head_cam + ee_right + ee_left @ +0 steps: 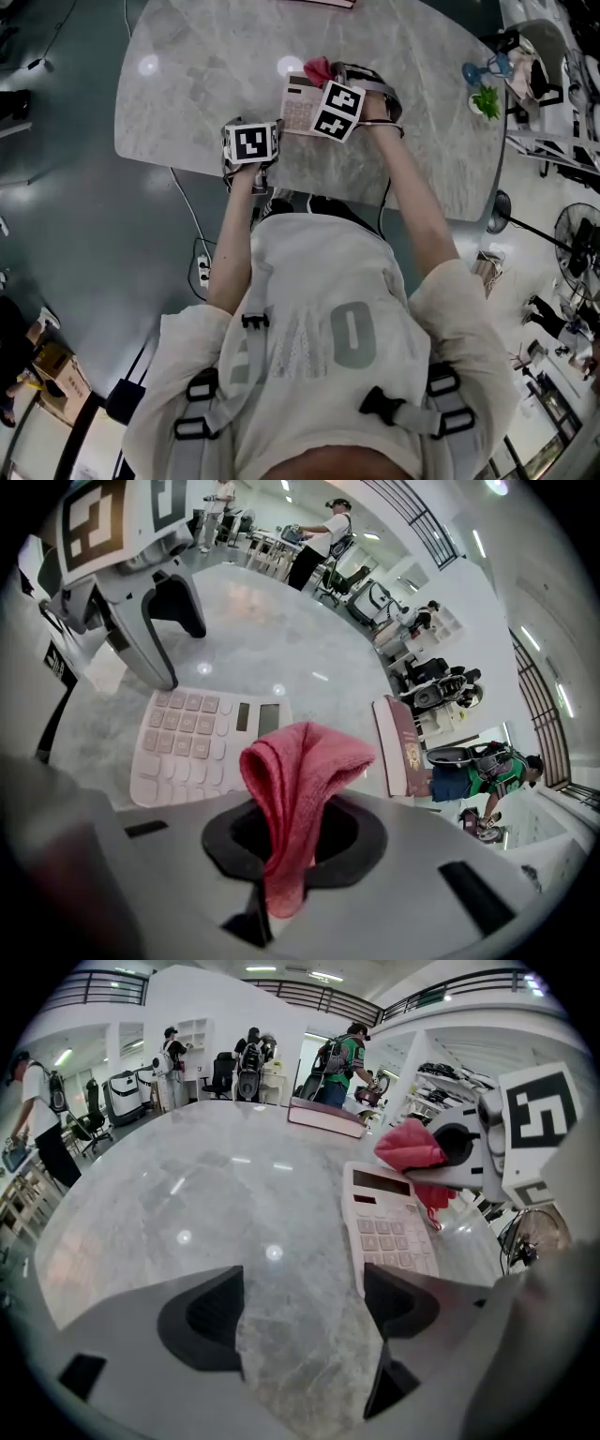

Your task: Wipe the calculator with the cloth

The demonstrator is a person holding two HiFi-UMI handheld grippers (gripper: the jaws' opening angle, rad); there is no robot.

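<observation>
On the grey marble table (187, 84), at upper centre of the head view, the pale pink plastic desk calculator (298, 105) lay flat with its display end toward the top of the frame. My right gripper (291, 836) was clamped on the soft red-pink cloth (295, 771), a folded wad standing out past the jaw tips. In the left gripper view the wad hung over the display end; contact could not be made out. My left gripper (300, 1312) had its jaws wide apart with only bare marble between them. One jaw sat at the calculator's near edge, lower right of that view, and I could not tell whether it touched. A maroon book (405, 747) lay beyond the calculator.

Judgement: the calculator looked light, rigid and liable to slide on polished stone, so it wanted bracing at its side or bottom edge, off the keys. The cloth was limp, so only the wad close to the jaws would press firmly.
</observation>
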